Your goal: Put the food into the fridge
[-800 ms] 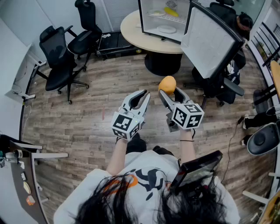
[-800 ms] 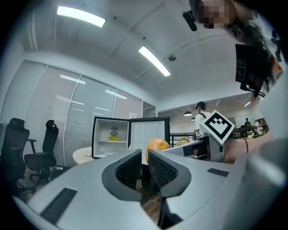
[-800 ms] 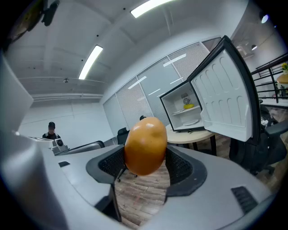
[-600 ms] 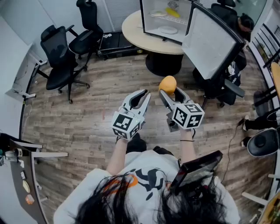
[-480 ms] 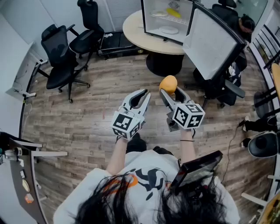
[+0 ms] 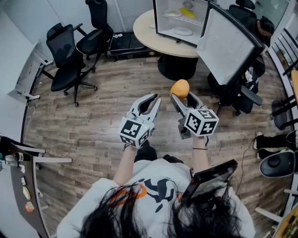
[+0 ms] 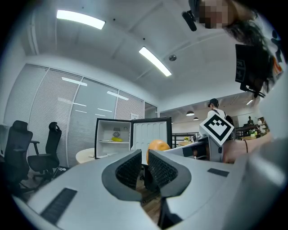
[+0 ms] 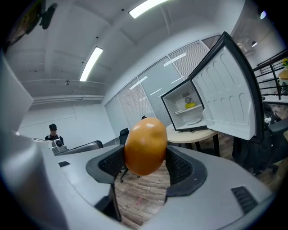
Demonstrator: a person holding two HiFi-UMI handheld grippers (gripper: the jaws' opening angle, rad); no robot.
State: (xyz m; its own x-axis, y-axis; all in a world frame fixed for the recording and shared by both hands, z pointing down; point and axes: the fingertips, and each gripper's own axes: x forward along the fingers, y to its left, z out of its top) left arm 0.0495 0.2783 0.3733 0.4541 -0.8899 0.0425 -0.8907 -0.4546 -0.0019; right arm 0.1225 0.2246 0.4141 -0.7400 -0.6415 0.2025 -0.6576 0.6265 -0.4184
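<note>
An orange, egg-shaped fruit [image 6: 179, 88] sits between the pads of my right gripper [image 6: 182, 96], which is shut on it and held over the wooden floor. The right gripper view shows the fruit [image 8: 145, 146] standing upright in the right gripper [image 8: 145, 161]. My left gripper [image 6: 151, 99] hangs beside it on the left, its jaws close together with nothing between them [image 7: 142, 164]. Ahead, a small fridge [image 6: 179, 18] stands on a round table [image 6: 158, 39] with its door [image 6: 228, 44] swung open to the right. A yellow item [image 6: 188, 12] lies on its upper shelf.
A white plate [image 6: 182, 31] lies on the fridge's lower shelf. Black office chairs [image 6: 70, 56] stand at the left, and another chair [image 6: 240, 90] is below the open door. A person [image 8: 53, 132] stands far off at the left of the right gripper view.
Both grippers keep the same pose, and the fruit stays gripped. In the head view the table, fridge and chairs have drifted slightly right and up.
</note>
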